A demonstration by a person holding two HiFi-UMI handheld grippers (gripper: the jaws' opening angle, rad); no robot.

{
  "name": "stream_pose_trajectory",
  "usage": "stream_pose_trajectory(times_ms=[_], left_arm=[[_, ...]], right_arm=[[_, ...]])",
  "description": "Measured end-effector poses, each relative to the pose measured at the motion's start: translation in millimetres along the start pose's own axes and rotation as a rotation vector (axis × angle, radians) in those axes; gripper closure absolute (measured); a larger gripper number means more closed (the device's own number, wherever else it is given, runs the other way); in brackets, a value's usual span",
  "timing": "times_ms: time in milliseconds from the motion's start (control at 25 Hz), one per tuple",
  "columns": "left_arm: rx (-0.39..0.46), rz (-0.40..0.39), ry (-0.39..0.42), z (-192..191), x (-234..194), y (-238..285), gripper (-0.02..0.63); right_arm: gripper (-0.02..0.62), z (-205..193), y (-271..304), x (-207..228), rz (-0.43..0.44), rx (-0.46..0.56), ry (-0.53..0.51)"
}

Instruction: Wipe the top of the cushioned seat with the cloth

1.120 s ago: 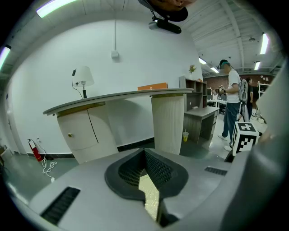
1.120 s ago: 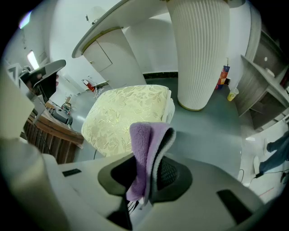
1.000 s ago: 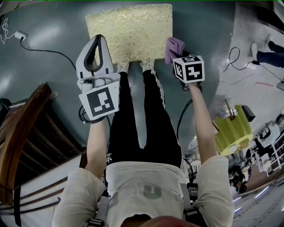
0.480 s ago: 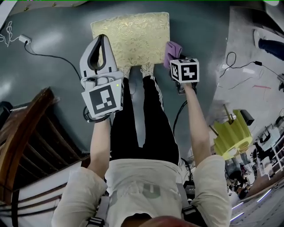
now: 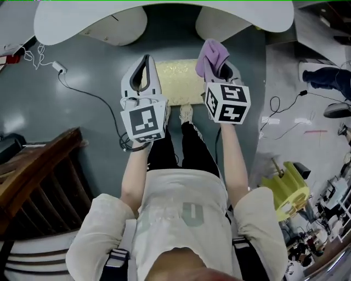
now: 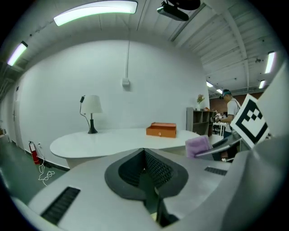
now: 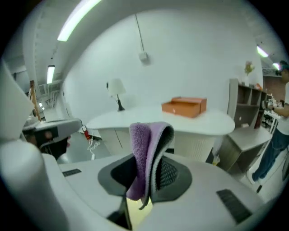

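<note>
- Floor (image 5: pixel 82 126), grey-green and smooth, fills most of the head view. A white counter (image 5: pixel 164 16) with a curved edge runs across the top.
- The gold-patterned cushioned seat (image 5: pixel 178 82) stands on the floor just below the counter, directly ahead of the person's shoe (image 5: pixel 186 113).
- A thin cable (image 5: pixel 82 90) trails over the floor at the left. Dark wooden framing (image 5: pixel 38 175) sits at the lower left and a yellow object (image 5: pixel 288 186) at the lower right.
- The 2 gripper views look level across the room, which the head view does not show. They take in white walls, ceiling strip lights and a shelf unit (image 6: pixel 196 121) at the back. A lamp (image 6: pixel 92 108) and an orange box (image 6: pixel 161 130) stand well apart on the counter.
- The head view alone shows the seat's top plainly, and most of it is covered by the 2 raised grippers.
- The left gripper (image 5: pixel 146 57) has its jaws together with nothing between them, and it hangs over the seat's left edge.
- The right gripper (image 5: pixel 220 68) is clamped on the purple cloth (image 5: pixel 211 55), which is folded double and stands up past the jaw tips. It is held over the seat's right edge.
- The cloth seems lifted clear of the seat, though from straight above that is hard to confirm.
</note>
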State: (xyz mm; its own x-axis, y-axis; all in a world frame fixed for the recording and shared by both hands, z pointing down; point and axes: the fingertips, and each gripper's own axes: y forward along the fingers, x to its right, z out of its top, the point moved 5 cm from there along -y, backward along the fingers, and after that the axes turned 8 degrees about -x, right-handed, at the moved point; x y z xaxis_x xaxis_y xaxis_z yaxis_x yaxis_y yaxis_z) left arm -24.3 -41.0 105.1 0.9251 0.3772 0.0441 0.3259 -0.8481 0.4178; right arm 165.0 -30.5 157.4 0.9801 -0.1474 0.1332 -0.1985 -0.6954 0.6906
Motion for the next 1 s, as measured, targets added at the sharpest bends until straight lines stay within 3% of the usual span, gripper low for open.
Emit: stream_pose_trajectory(times_ms=[200, 440, 640, 1000], left_arm=[[0.058, -0.013, 0.034, 80.6, -3.8, -64.3, 0.600], [0.116, -0.006, 0.045, 119.7, -1.0, -128.1, 0.600], [0.163, -0.033, 0.048, 116.8, 2.6, -161.5, 0.600], [0.183, -0.044, 0.045, 118.5, -1.6, -172.3, 0.600]], right_arm=[[0.503, 91.1, -116.3, -59.0, 0.001, 0.265, -0.025], [0.503, 103.3, -202.7, -100.2, -0.046, 0.428, -0.141], [0.503, 78.1, -220.5, -126.0, -0.018, 0.433, -0.170], [0.503, 81.2, -230.8, -134.4, -0.010, 0.463, -0.161]])
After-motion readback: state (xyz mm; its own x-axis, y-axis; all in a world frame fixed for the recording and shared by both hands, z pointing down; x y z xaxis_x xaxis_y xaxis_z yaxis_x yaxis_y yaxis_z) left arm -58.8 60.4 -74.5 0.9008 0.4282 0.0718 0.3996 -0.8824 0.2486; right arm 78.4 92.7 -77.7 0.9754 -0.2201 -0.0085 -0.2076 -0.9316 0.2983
